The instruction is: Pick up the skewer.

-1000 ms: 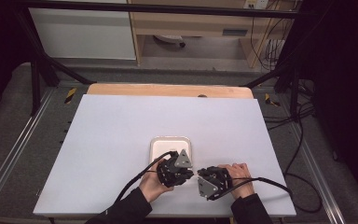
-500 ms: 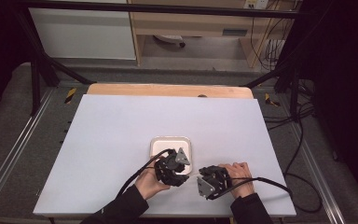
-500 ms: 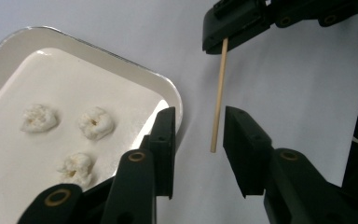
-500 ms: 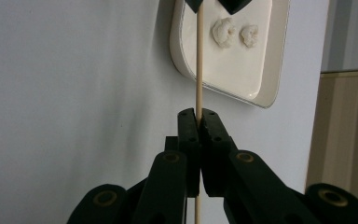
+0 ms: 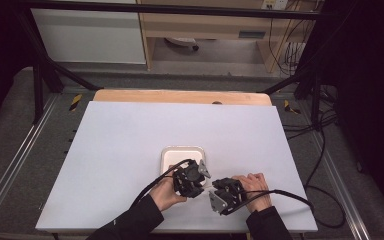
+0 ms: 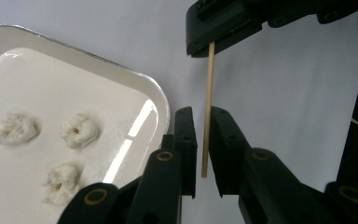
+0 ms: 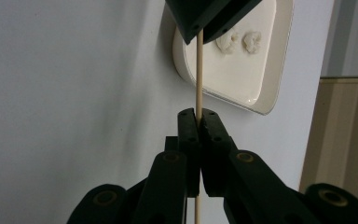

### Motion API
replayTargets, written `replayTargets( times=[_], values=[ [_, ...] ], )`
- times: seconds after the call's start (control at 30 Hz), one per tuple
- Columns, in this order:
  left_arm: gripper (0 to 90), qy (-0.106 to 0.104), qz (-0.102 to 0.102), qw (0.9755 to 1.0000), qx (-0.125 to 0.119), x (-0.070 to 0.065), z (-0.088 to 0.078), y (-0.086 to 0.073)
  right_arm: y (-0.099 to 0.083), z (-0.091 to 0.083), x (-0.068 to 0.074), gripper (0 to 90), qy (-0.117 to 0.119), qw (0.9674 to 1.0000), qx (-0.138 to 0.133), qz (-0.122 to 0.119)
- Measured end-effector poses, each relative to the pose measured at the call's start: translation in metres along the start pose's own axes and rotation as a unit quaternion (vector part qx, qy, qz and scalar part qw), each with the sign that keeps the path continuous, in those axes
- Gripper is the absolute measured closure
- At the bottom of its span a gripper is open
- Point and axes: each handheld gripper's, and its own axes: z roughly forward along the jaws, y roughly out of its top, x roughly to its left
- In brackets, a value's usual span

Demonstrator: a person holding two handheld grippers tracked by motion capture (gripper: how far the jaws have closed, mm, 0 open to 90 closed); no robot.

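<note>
Right gripper (image 7: 196, 114): fingers clamped on a thin wooden skewer (image 6: 208, 107). Left gripper (image 6: 202, 119): fingers just closing, a slight gap either side of the skewer's free end. Skewer axis spans both grippers. White tray (image 6: 161, 100) rim just beside; open worktop (image 5: 130, 135) beyond.

A wooden board (image 5: 180, 96) edges the white table (image 5: 130, 135); cables (image 5: 325, 150) trail at right.
</note>
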Motion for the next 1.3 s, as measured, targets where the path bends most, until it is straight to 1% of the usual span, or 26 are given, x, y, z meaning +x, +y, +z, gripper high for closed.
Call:
replayTargets(
  times=[0.03, 0.17, 0.37, 0.5, 0.6, 0.63, 0.7, 0.73, 0.77, 0.8, 0.83, 0.87, 0.9, 0.93, 0.97, 1.0, 1.03, 1.07, 1.1, 1.13, 1.17, 1.2, 1.27, 1.3],
  values=[
    [83.1, 0.001, 0.004, 1.0000, 0.003, -0.001, 0.001, 0.001, 0.001, 0.000, 0.000, 88.6, 0.000, 1.0000, 0.001, -0.004],
    [86.3, 0.002, 0.011, 0.9999, 0.009, -0.003, 0.003, 0.004, 0.001, 0.000, 0.000, 88.6, 0.000, 1.0000, 0.003, -0.007],
    [87.9, 0.003, 0.013, 0.9997, 0.018, -0.005, 0.003, 0.006, 0.002, 0.000, 0.000, 88.4, -0.002, 0.9999, 0.001, -0.014],
    [88.2, 0.006, 0.016, 0.9997, 0.018, -0.006, 0.003, 0.006, 0.002, 0.000, 0.001, 88.3, -0.003, 0.9999, 0.004, -0.010],
    [88.3, 0.007, 0.018, 0.9997, 0.018, -0.006, 0.003, 0.006, 0.002, 0.000, 0.001, 88.0, -0.005, 1.0000, 0.001, -0.009],
    [88.4, 0.007, 0.018, 0.9997, 0.016, -0.006, 0.002, 0.005, 0.002, 0.000, 0.001, 87.7, -0.004, 1.0000, 0.000, -0.006],
    [88.4, 0.011, 0.020, 0.9996, 0.015, -0.006, 0.001, 0.004, 0.001, -0.001, 0.000, 83.6, -0.005, 0.9999, -0.006, 0.013],
    [88.4, 0.013, 0.020, 0.9996, 0.013, -0.006, 0.001, 0.003, 0.001, -0.001, 0.000, 83.6, -0.005, 0.9999, -0.006, 0.013],
    [88.4, 0.013, 0.019, 0.9996, 0.013, -0.006, -0.001, 0.002, 0.000, -0.002, -0.001, 77.2, -0.013, 0.9991, -0.013, 0.039],
    [88.4, 0.014, 0.019, 0.9997, 0.012, -0.005, -0.002, 0.000, 0.000, -0.002, -0.001, 77.2, -0.013, 0.9991, -0.013, 0.039],
    [88.4, 0.016, 0.016, 0.9997, 0.010, -0.004, -0.003, -0.002, -0.002, -0.003, -0.003, 72.6, -0.017, 0.9985, -0.018, 0.048],
    [88.3, 0.010, 0.011, 0.9999, 0.007, -0.004, -0.004, -0.004, -0.005, -0.005, -0.005, 63.4, -0.023, 0.9955, -0.028, 0.087],
    [88.3, 0.014, 0.011, 0.9998, 0.003, -0.002, -0.005, -0.006, -0.005, -0.005, -0.005, 63.4, -0.023, 0.9955, -0.028, 0.087],
    [88.3, 0.016, 0.007, 0.9999, -0.001, -0.001, -0.005, -0.009, -0.008, -0.006, -0.006, 60.2, -0.028, 0.9938, -0.032, 0.103],
    [88.3, 0.019, 0.007, 0.9998, 0.001, 0.000, -0.007, -0.011, -0.010, -0.007, -0.007, 57.0, -0.024, 0.9911, -0.035, 0.126],
    [88.3, 0.028, 0.006, 0.9996, 0.002, 0.002, -0.008, -0.014, -0.012, -0.008, -0.008, 54.5, -0.020, 0.9884, -0.040, 0.145],
    [88.3, 0.028, 0.002, 0.9996, 0.001, 0.003, -0.009, -0.016, -0.013, -0.009, -0.009, 51.6, -0.017, 0.9849, -0.042, 0.167],
    [88.3, 0.029, 0.000, 0.9996, -0.001, 0.004, -0.010, -0.019, -0.016, -0.009, -0.011, 48.9, -0.015, 0.9829, -0.045, 0.178],
    [88.3, 0.030, -0.001, 0.9995, -0.002, 0.006, -0.011, -0.021, -0.018, -0.010, -0.012, 46.8, -0.011, 0.9788, -0.048, 0.199],
    [88.2, 0.033, -0.005, 0.9994, -0.001, 0.006, -0.012, -0.024, -0.023, -0.011, -0.014, 41.2, -0.001, 0.9691, -0.057, 0.240],
    [88.2, 0.034, -0.008, 0.9994, -0.005, 0.007, -0.013, -0.026, -0.023, -0.011, -0.014, 41.2, -0.001, 0.9691, -0.057, 0.240],
    [88.2, 0.036, -0.009, 0.9993, -0.007, 0.008, -0.015, -0.029, -0.026, -0.010, -0.015, 39.2, 0.002, 0.9640, -0.061, 0.259],
    [88.2, 0.038, -0.014, 0.9991, -0.014, 0.009, -0.017, -0.033, -0.031, -0.011, -0.016, 36.3, 0.008, 0.9549, -0.070, 0.289],
    [88.2, 0.040, -0.015, 0.9989, -0.018, 0.010, -0.019, -0.035, -0.034, -0.012, -0.016, 34.1, 0.010, 0.9497, -0.072, 0.305]
  ],
)
